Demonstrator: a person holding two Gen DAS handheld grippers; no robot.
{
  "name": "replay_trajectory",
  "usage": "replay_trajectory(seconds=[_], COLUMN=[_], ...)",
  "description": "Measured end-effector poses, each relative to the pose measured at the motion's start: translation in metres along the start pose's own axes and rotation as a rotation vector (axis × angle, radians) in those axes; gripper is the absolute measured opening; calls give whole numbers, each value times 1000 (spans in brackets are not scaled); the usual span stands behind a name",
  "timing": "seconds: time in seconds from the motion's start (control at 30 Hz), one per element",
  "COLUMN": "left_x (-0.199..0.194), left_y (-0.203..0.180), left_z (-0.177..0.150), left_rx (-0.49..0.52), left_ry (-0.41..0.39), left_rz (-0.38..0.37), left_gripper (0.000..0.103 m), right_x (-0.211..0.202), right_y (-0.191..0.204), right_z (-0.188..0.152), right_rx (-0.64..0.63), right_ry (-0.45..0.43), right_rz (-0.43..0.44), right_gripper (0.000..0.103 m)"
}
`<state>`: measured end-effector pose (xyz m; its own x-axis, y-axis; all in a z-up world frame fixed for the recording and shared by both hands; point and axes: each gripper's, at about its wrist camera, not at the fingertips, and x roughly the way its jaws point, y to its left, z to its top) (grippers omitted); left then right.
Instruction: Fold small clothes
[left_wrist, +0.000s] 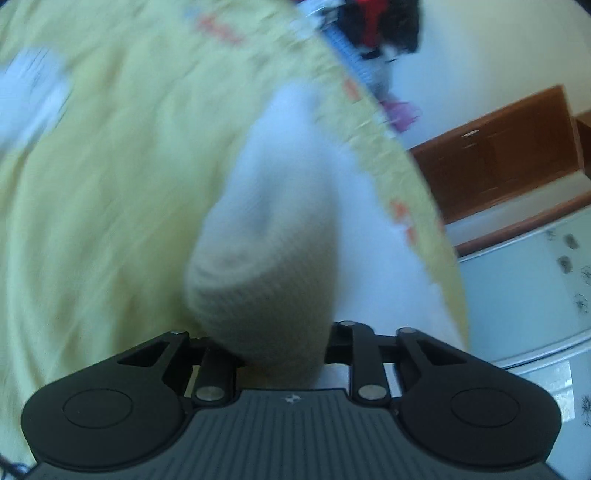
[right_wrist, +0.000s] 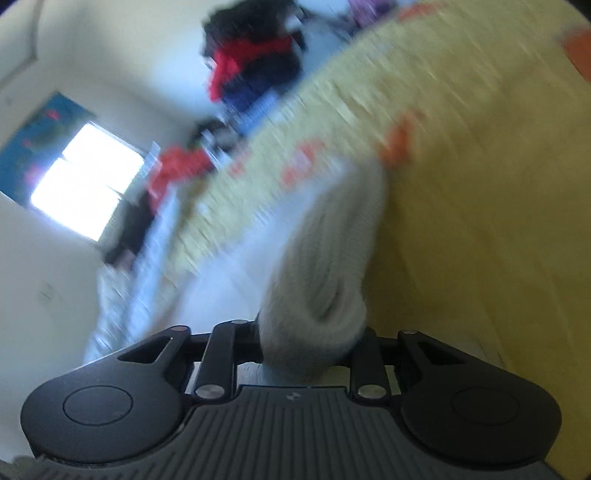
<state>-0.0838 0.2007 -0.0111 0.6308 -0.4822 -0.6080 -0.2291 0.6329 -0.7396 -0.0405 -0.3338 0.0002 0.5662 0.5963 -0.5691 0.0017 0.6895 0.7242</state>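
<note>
Both views are motion-blurred. A white ribbed knit garment (left_wrist: 280, 206), sock-like, bunches at the mouth of my left gripper (left_wrist: 269, 332) and stretches away over the yellow bedspread (left_wrist: 110, 184). The cloth hides the fingertips, and the jaws stand narrow, shut on it. In the right wrist view a white ribbed garment (right_wrist: 332, 240) is likewise rolled up in my right gripper (right_wrist: 314, 332), which is closed on the bunched end above the yellow bedspread (right_wrist: 480, 221). I cannot tell whether both grippers hold the same piece.
Another white cloth (left_wrist: 29, 92) lies on the bedspread at the far left. A pile of dark and red clothes (right_wrist: 251, 70) sits beyond the bed's edge. Wooden furniture (left_wrist: 498, 155) stands by the wall, and a bright window (right_wrist: 85, 184) is at the left.
</note>
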Motion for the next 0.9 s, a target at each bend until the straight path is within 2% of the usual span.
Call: replay_trajectory(seconds=[0.03, 0.1, 0.13, 0.17, 0.23, 0.27, 0.33, 0.4, 0.43, 0.47, 0.57, 0.67, 0.73, 0.8, 0.83, 0.87, 0.9], left_x=[-3, -11, -23, -35, -57, -65, -77, -82, -81, -75, -32, 17, 45, 68, 75, 82, 87], left_y=[7, 9, 3, -5, -19, -24, -38, -51, -59, -67, -94, -102, -105, -103, -100, -97, -96], left_z=[0, 12, 17, 21, 31, 35, 45, 57, 62, 69, 88, 112, 122, 128, 128, 129, 129], left_rx=[-28, -45, -1, 66, 186, 224, 288, 320, 325, 337, 457, 519, 542, 556, 552, 545, 554], left_ry=[5, 73, 75, 58, 41, 22, -93, -169, -189, -204, -227, -154, -103, -90, -77, -70, -72], left_rz=[-35, -34, -25, -15, 16, 41, 111, 97, 87, 107, 251, 316, 345, 393, 416, 447, 475], left_gripper=[29, 31, 31, 31, 43, 46, 66, 72, 72, 72, 72, 72, 72, 71, 58, 44, 30], right_x=[4, -3, -10, -19, -39, -48, -56, -45, -36, -23, 19, 63, 87, 112, 120, 125, 129], right_y=[-9, -17, -17, -15, -10, -9, -6, 1, 5, 13, 30, 40, 44, 48, 46, 45, 45], right_z=[-3, 0, 7, 12, 29, 38, 57, 80, 91, 101, 127, 143, 148, 150, 150, 150, 149], right_rx=[31, 90, 103, 90, 31, 11, -14, -64, -107, -148, -244, -292, -347, -375, -370, -358, -347], right_ry=[11, 2, -2, -21, -115, -161, -226, -232, -219, -207, -149, -81, -31, 15, 29, 46, 75], right_rz=[-23, 10, 12, 13, -5, -16, -25, -21, -30, -48, -55, -95, -159, -220, -215, -187, -148], right_gripper=[44, 48, 46, 49, 58, 61, 61, 61, 61, 61, 62, 63, 63, 63, 58, 38, 22])
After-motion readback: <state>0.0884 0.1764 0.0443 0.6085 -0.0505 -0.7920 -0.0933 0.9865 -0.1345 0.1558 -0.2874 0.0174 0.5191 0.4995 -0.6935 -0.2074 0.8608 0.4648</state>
